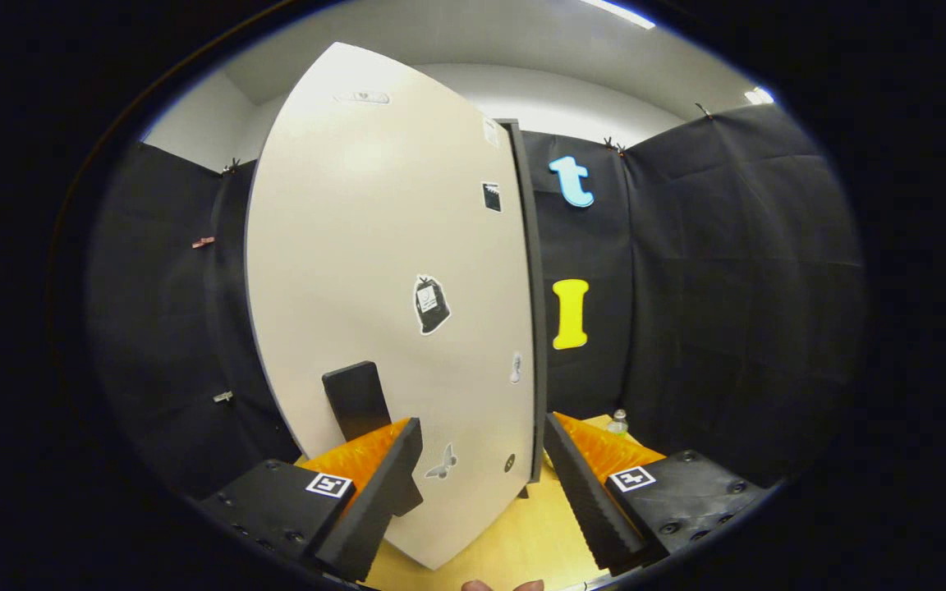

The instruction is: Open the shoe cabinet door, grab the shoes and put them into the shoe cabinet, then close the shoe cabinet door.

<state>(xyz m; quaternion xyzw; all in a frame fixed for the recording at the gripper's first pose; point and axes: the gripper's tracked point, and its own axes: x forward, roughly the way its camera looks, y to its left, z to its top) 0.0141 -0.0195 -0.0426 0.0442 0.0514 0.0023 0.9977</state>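
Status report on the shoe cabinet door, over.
Gripper open, fingers either side of the cabinet door's lower free edge. Door swung open, edge-on. Black handle beside one finger. Nothing blocking.

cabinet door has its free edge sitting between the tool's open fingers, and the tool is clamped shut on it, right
Not quite. In the gripper view the cabinet door does have its free edge between the fingers, but the tool is open: both fingers stand clear of the door's edge, pressing on nothing.
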